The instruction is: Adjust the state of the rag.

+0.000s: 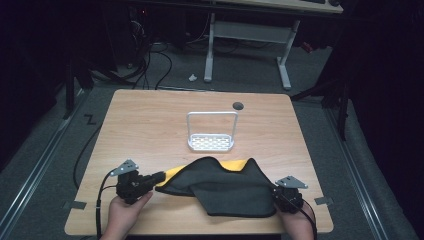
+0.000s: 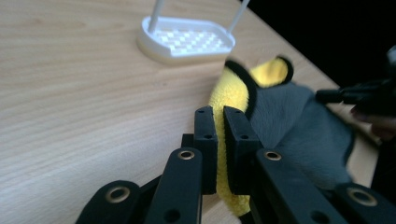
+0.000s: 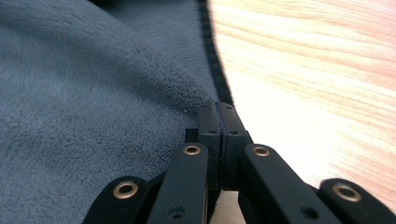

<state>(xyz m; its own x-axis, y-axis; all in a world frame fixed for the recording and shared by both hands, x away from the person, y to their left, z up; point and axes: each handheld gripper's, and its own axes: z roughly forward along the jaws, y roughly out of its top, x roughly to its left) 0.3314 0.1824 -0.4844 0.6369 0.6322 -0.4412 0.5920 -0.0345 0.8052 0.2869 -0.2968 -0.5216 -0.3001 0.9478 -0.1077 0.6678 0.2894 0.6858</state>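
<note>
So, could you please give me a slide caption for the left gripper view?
Left gripper pinching the yellow edge of a grey-and-yellow cloth, white rack behind on the wooden table.

Cloth (image 1: 220, 187) before rack (image 1: 211, 142), on table (image 1: 150, 120)

High view looks down over the table (image 1: 150, 115) — both gripper views skim it closely, sharing the cloth (image 1: 220, 185).

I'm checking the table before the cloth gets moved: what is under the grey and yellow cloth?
Around the cloth only bare wooden table shows, and its yellow underside peeks out at the far edge. Whatever lies beneath its grey middle is covered, so I cannot tell.
</note>
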